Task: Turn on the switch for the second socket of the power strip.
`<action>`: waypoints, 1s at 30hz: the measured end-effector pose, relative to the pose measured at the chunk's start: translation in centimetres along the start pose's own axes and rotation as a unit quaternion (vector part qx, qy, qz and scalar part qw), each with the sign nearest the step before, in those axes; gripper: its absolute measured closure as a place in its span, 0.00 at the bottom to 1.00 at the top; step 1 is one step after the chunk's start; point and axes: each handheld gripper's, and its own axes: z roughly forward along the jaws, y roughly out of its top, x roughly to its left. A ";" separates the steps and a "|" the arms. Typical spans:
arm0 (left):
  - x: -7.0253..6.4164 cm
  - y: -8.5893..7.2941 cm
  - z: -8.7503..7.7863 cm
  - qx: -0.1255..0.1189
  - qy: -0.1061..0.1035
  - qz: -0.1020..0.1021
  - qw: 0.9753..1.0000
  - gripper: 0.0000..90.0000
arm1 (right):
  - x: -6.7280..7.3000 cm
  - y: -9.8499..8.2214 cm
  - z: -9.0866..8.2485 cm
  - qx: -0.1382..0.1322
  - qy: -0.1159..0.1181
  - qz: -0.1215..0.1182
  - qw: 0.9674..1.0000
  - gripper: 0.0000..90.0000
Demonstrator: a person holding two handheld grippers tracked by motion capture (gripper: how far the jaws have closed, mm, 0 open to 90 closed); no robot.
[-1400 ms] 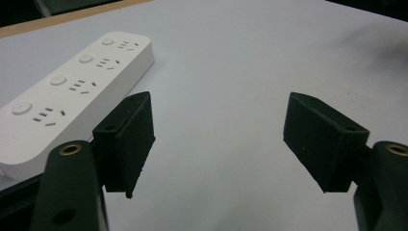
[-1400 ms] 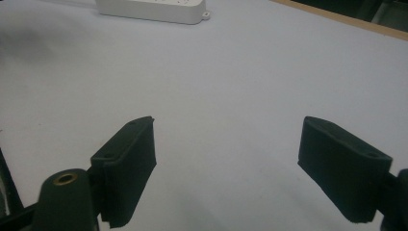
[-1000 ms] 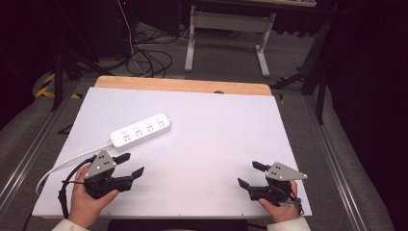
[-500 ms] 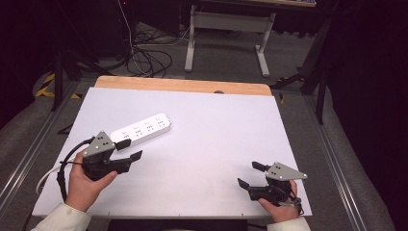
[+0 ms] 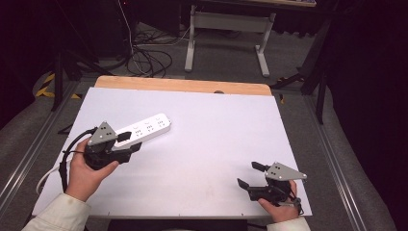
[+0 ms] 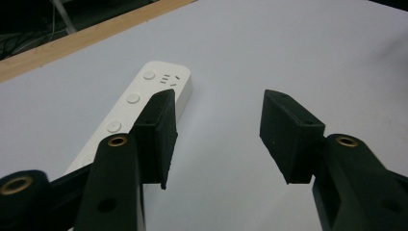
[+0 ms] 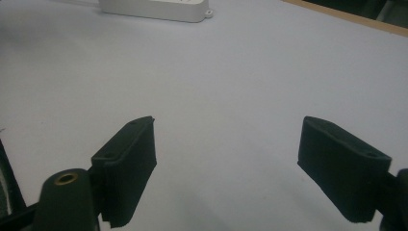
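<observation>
Progress looks slight, judging from the high view: the power strip (image 5: 144, 128) lies flat on the white desk (image 5: 211, 125), left of centre and angled, not yet gripped. The left gripper (image 5: 129, 143) hangs over the strip's near end with its jaws apart, so the reach seems nearly made while the grasp and whatever follows are left to do. The right gripper (image 5: 248, 175) rests near the desk's front right corner, well apart from the strip, jaws open. A white cord (image 5: 44, 176) trails off the desk's left edge; it could drag if the strip is moved.

In the left gripper view, the left gripper (image 6: 216, 127) stands wide, its left jaw over the strip's (image 6: 139, 110) edge and bare desk between the jaws.

In the right gripper view, the right gripper (image 7: 226, 159) is spread wide over bare desk, the strip (image 7: 154, 8) far ahead.
</observation>
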 end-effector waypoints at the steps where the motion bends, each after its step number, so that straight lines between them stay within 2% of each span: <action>1: 0.1 0.2 0.0 0.001 0.003 0.005 1.000 0.53 | 0.0 0.0 0.0 0.000 0.000 0.000 1.000 0.24; 14: 1.5 1.8 1.0 0.004 0.015 0.005 1.000 0.56 | -0.1 0.0 0.0 -0.003 0.000 0.002 1.000 0.24; 18: 2.1 2.1 1.3 0.008 0.020 0.002 1.000 0.60 | 0.0 0.0 0.0 -0.002 0.002 0.001 1.000 0.24; 22: 2.8 2.3 1.8 0.005 0.022 -0.009 1.000 0.63 | 0.0 0.0 0.0 -0.002 0.001 0.002 1.000 0.24; 27: 3.6 2.4 2.6 0.008 0.035 -0.018 0.999 0.74 | -0.1 0.0 0.0 -0.002 0.002 0.001 1.000 0.24; 28: 3.8 2.4 2.8 0.011 0.039 -0.018 0.999 0.81 | -0.1 0.0 0.0 -0.002 0.002 0.001 1.000 0.24; 29: 4.0 2.3 2.9 0.012 0.040 -0.024 0.999 0.81 | -0.1 0.0 0.0 -0.002 0.002 0.001 1.000 0.24; 30: 4.4 2.3 3.1 0.013 0.037 -0.026 0.999 0.91 | -0.1 0.0 0.0 -0.002 0.002 0.001 1.000 0.24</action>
